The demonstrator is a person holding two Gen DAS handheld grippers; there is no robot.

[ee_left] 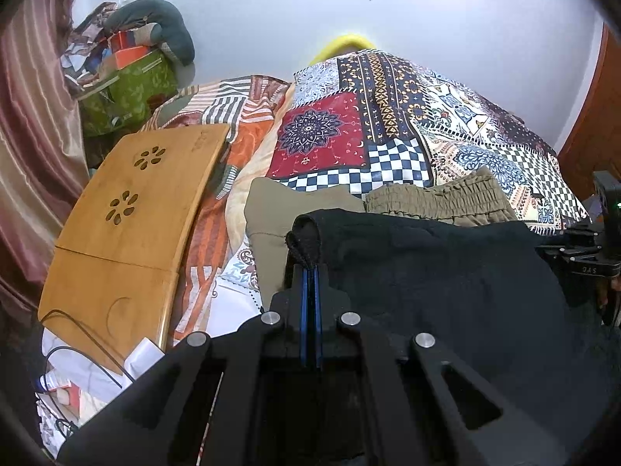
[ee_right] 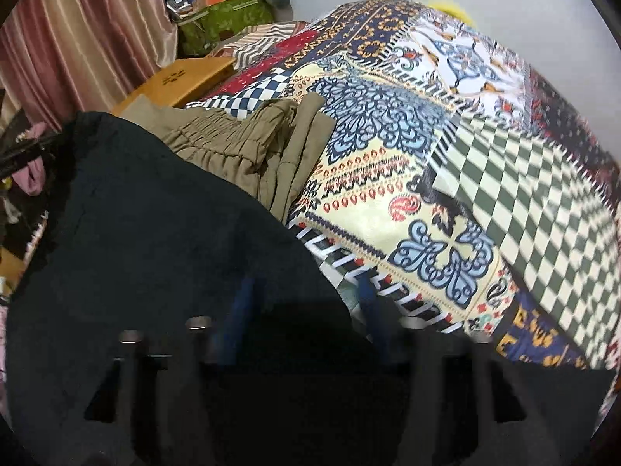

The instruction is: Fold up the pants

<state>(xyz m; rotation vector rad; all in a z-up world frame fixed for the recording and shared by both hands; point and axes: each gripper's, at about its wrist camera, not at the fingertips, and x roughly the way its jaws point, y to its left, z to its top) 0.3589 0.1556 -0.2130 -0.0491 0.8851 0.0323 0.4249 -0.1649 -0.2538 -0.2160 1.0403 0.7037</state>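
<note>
Black pants [ee_left: 427, 272] lie across the near part of the bed. My left gripper [ee_left: 310, 272] is shut on a fold of their edge, and a small loop of black cloth sticks out above the blue fingers [ee_left: 315, 303]. In the right wrist view the black pants [ee_right: 155, 233] fill the lower left. My right gripper [ee_right: 306, 295] is blurred, with its blue fingers [ee_right: 242, 306] apart over the pants' right edge; the cloth lies between them and is not pinched. Folded olive pants [ee_left: 438, 198] [ee_right: 248, 147] rest just beyond the black ones.
A patchwork bedspread [ee_left: 388, 116] [ee_right: 465, 155] covers the bed. A wooden lap tray [ee_left: 136, 209] lies at the left on a striped blanket [ee_left: 240, 105]. Further left are a pink curtain [ee_left: 35, 136] and a green box [ee_left: 128, 93] piled with clutter.
</note>
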